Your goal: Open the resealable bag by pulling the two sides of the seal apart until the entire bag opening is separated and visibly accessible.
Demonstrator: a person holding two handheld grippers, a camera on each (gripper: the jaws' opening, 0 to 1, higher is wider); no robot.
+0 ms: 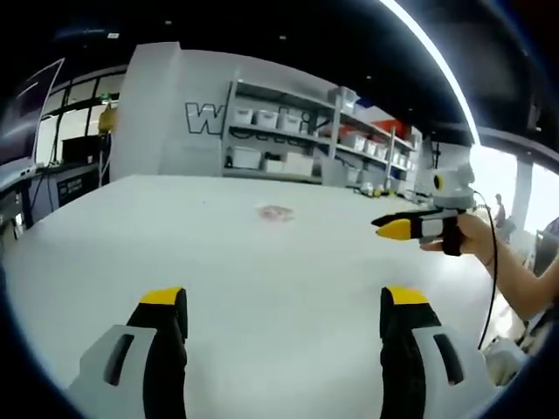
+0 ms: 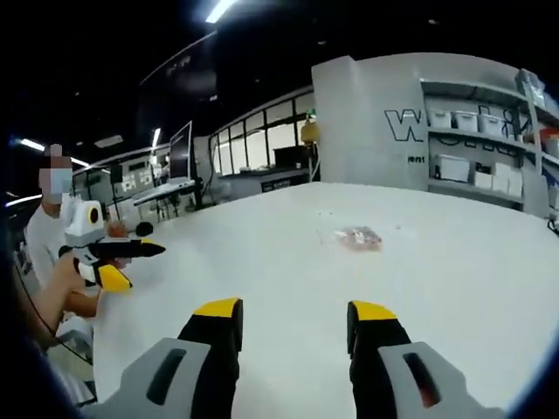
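Grey-bodied left gripper (image 1: 285,307) here, black jaws capped in yellow tips, a dark slot in each grey shell. Same build on the grey right gripper (image 2: 294,314). A thin black cable (image 1: 491,279) trails off the person's hand (image 1: 467,234).

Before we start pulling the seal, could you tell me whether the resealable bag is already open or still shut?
Cannot tell. The bag lies flat on the white table, too far and small to see its seal. Both grippers are open and well short of it.

The table (image 1: 262,271) is plain white. The bag (image 2: 359,236) is clear with pinkish-red contents. Both grippers, left (image 1: 286,301) and right (image 2: 293,316), have black jaws, yellow tips and grey bodies.
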